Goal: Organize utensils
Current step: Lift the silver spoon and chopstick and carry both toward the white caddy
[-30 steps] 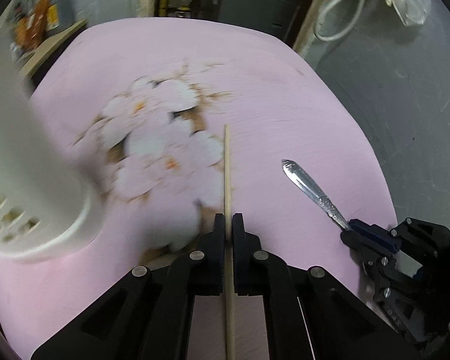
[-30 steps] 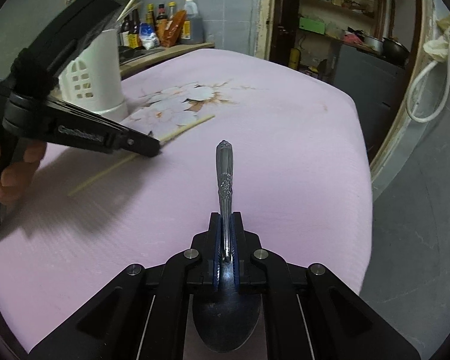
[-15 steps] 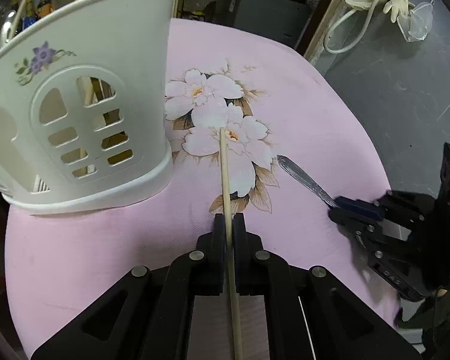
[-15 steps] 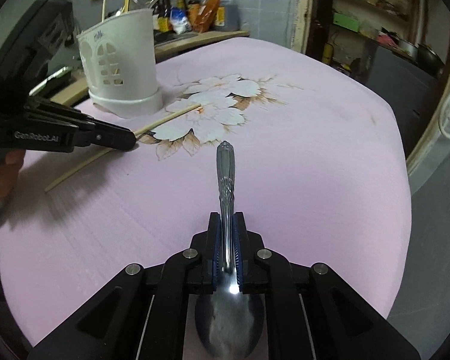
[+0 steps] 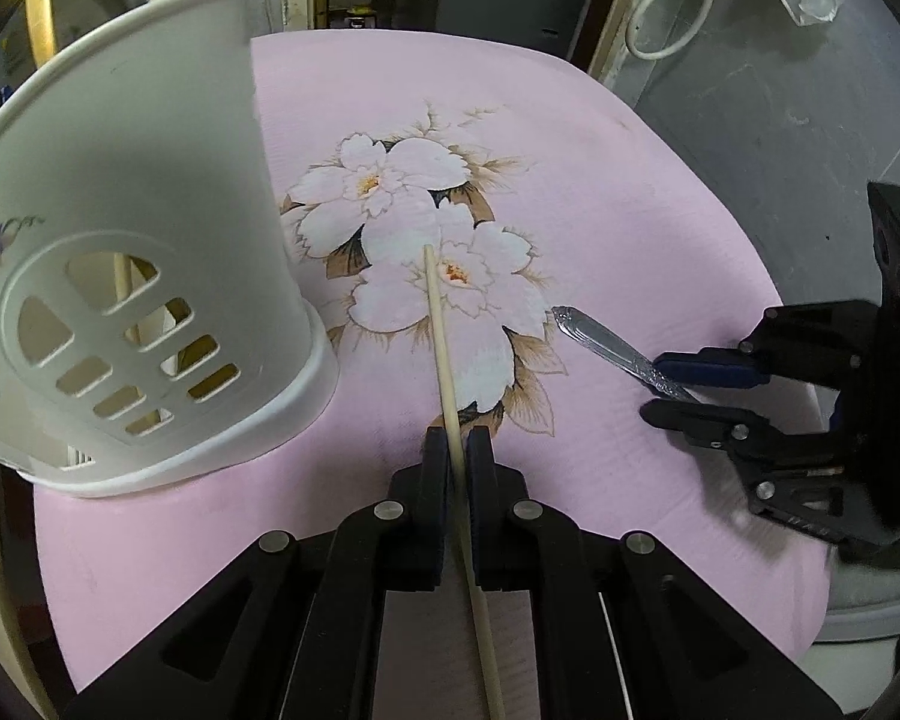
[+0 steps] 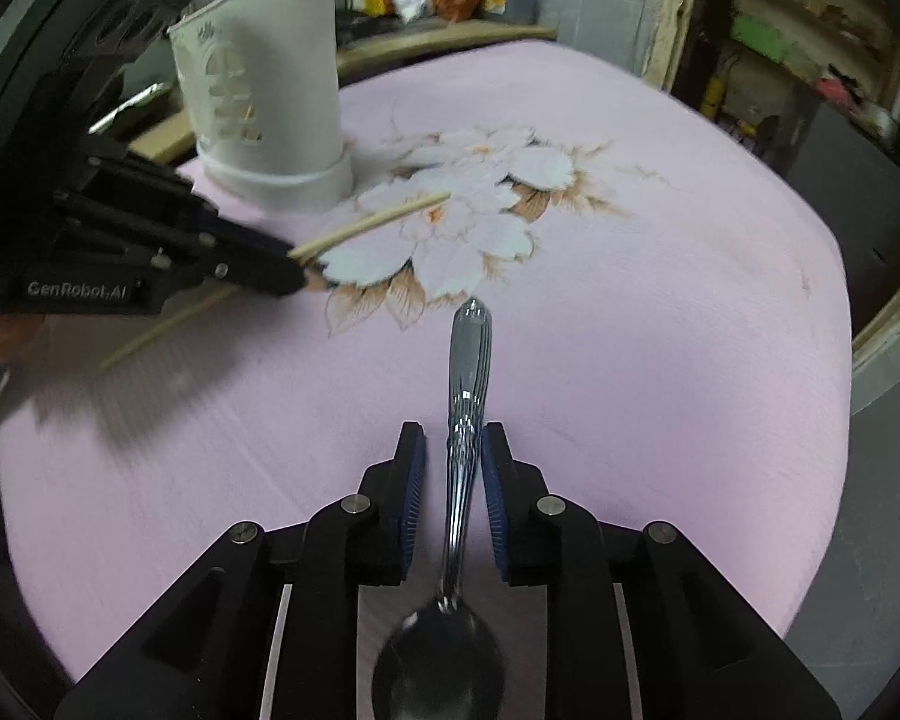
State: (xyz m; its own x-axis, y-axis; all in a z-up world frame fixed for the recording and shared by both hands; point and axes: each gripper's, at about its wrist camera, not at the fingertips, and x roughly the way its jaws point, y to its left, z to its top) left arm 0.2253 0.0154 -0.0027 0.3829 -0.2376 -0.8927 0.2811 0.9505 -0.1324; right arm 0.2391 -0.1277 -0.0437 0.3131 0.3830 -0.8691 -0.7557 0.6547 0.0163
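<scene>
Nearest the right wrist camera, the spoon point(image 6: 463, 420) lay lengthwise between the right gripper point(image 6: 453, 456) fingers, bowl toward the camera and handle pointing out over the cloth. The blue pads point(image 6: 410, 498) stood apart from the handle on both sides, so the jaws were open and not clamping it. In the left wrist view the same gripper point(image 5: 669, 387) sat at the right, and the spoon point(image 5: 615, 351) handle ran out from between its two fingers toward the flower print.

The left gripper point(image 5: 456, 450) had its jaws closed on a chopstick point(image 5: 444, 354), which passed between the fingers and reached forward over the printed flowers point(image 5: 426, 252). From the right wrist view the chopstick point(image 6: 378, 219) stuck out of the left gripper point(image 6: 297, 267), its tip over the print and its rear end trailing back over the pink cloth point(image 6: 660, 360).

Farther off, on the left of the cloth, stood the white holder point(image 5: 126, 276), upright, with slotted cut-outs low on its wall; utensils showed through them and above its rim. The chopstick tip was near the holder point(image 6: 270, 102) but outside it.
</scene>
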